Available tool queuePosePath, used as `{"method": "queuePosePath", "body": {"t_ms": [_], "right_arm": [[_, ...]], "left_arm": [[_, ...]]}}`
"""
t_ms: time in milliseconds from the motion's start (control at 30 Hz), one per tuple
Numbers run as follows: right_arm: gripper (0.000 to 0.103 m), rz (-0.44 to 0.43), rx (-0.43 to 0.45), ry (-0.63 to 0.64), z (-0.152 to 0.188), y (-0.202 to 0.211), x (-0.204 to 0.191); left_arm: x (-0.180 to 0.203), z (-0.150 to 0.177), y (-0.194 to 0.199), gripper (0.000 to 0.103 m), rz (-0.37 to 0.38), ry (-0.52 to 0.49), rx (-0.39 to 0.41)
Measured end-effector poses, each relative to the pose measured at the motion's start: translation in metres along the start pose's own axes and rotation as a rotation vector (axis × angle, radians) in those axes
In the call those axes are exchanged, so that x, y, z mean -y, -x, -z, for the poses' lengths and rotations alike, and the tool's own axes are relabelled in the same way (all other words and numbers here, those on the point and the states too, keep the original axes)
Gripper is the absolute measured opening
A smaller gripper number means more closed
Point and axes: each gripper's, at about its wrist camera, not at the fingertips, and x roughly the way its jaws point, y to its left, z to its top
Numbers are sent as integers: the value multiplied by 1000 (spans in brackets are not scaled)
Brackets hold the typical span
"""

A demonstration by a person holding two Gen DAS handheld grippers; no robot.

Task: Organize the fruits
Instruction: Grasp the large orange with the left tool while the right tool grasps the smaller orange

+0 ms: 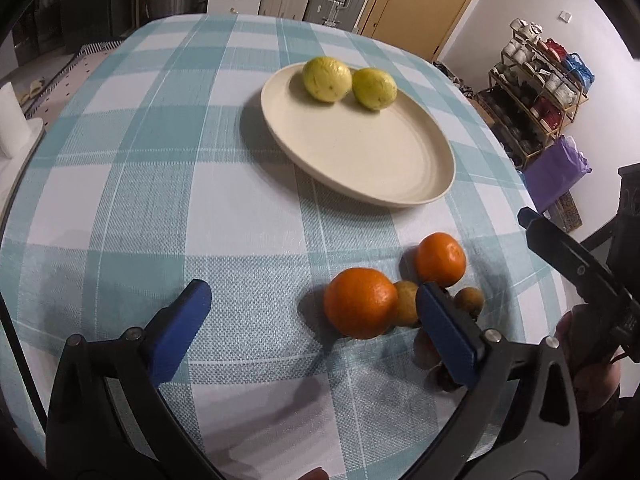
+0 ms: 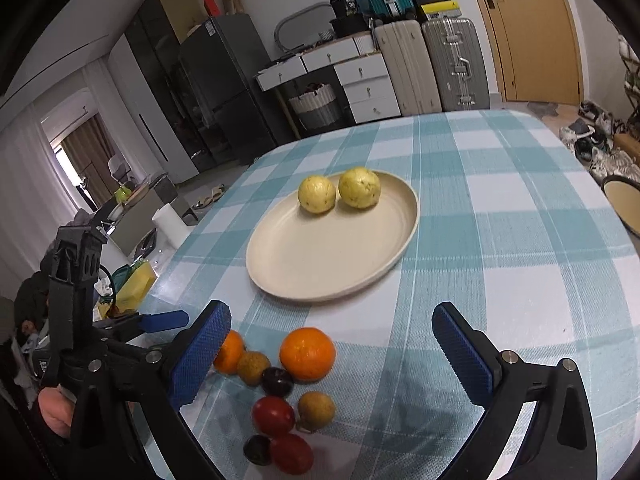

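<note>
Evidently, both grippers were held spread wide and empty: the left gripper (image 1: 312,320) beside the large orange (image 1: 360,302), the right gripper (image 2: 332,354) above the loose fruit pile (image 2: 280,396). Two yellow fruits (image 2: 338,192) were already grouped on the plate (image 2: 320,264), presumably the sorting destination.

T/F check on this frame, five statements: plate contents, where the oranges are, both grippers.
1. The plate holds two yellow-green fruits. True.
2. Both oranges sit on the plate. False: they lie on the checked tablecloth, in the pile of small fruit.
3. The left gripper is open and holds nothing. True.
4. The right gripper is clamped on a red fruit. False: its jaws stand wide, nothing gripped.
5. The plate is full. False: most of it is bare.
</note>
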Motion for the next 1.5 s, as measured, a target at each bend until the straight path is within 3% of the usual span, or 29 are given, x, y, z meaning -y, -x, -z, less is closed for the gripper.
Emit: {"method": "queuePosePath", "body": {"t_ms": [233,467,633,800,867,1500], "right_arm": [[103,-10,-32,1,7,-4,0],[103,-16,-55,-3,10,-7,-1],[103,-18,-60,-3,11,-8,-1],[103,-29,-62,-6,10,-9,-1],[103,-30,-63,-5,11,-10,-1],[103,-70,-124,-17,14,-27,-4]], "left_arm": [[-4,1,-7,102,35,19,-19],[-9,1,-9,98,137,49,-20],[-8,1,-10,78,174,39,-19],[-8,1,-13,43,217,34,-41],[-8,2,-13,37,253,39,-51],[-19,-2,6,36,264,41,-14]]}}
